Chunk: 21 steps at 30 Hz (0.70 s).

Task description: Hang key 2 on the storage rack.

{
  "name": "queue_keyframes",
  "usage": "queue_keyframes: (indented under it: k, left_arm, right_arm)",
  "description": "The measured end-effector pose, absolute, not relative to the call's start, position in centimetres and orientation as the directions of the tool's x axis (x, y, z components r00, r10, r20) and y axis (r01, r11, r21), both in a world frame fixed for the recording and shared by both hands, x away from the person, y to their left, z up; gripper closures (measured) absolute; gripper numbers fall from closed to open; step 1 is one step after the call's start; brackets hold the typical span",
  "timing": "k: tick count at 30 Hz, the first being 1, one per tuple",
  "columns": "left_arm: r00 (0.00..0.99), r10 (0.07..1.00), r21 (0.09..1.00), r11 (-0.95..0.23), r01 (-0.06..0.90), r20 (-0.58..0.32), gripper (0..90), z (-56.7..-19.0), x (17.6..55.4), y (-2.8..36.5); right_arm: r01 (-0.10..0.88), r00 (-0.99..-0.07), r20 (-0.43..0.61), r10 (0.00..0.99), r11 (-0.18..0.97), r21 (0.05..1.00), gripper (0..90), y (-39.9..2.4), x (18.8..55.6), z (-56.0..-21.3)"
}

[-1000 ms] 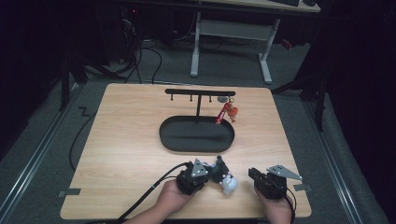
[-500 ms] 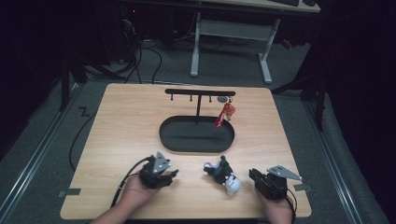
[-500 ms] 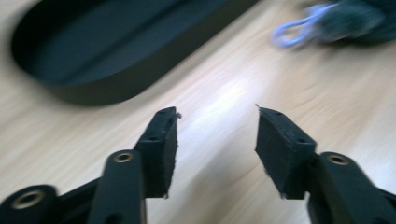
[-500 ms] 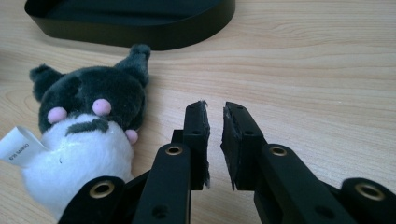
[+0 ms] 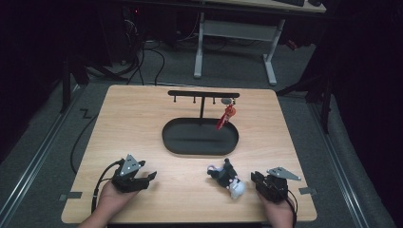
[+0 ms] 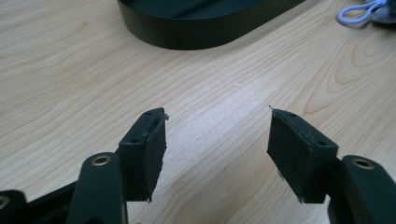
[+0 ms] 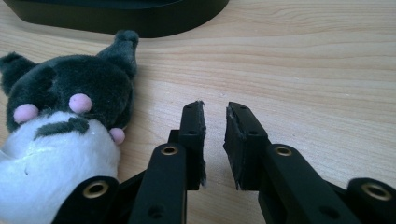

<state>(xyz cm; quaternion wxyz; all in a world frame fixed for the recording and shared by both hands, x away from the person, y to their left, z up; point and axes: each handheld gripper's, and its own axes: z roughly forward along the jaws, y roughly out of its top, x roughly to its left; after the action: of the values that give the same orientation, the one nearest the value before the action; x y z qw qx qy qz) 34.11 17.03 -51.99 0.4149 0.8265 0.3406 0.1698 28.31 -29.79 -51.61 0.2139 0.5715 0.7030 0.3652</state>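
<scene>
Your left gripper (image 5: 142, 178) rests low on the wooden table (image 5: 133, 123) near its front left corner, held in your left hand (image 5: 111, 197), and its jaws stand wide apart with nothing between them; in the left gripper view the gripper (image 6: 217, 140) has only bare wood grain between its two black pads (image 6: 299, 154). Your right gripper (image 5: 259, 183) sits near the front right of the table in your right hand (image 5: 278, 213), with the grey three-cornered plate (image 5: 283, 174) on top of it. In the right gripper view that gripper (image 7: 215, 126) has its jaws nearly together, a narrow gap left between them, and they grip nothing. Just beside it, on its left, lies the plush toy (image 5: 227, 177), dark grey above and white below, with small pink spots on it; it lies on the table, apart from both grippers, and in the right gripper view the plush toy (image 7: 65, 130) lies close along the left jaw without touching it. Behind it, at the middle of the table, sits the black oval tray (image 5: 199, 137), from which a black T-shaped rack (image 5: 203, 95) rises. A red charm (image 5: 224, 117) hangs from the right end of the rack's bar, over the right part of the tray. In the left gripper view the tray's wall (image 6: 196, 32) crosses the top, and a white cord loop (image 6: 357, 14) lies at the upper right.
</scene>
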Motion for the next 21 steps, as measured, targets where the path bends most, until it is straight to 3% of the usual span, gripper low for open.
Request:
queue_keyframes:
  k: [11,21]
  left_arm:
    - [0.740,0.673,0.800,-0.453,0.394,0.016,36.2,-52.3,34.1,16.6]
    - [0.748,0.663,0.808,-0.456,0.373,0.029,36.0,-52.0,34.0,16.7]
  right_arm:
    - [0.661,-0.240,0.033,0.970,0.139,0.737,75.8,-28.8,28.4,-51.2]
    - [0.746,-0.269,-0.087,0.959,0.264,0.611,66.8,-26.8,28.9,-50.5]
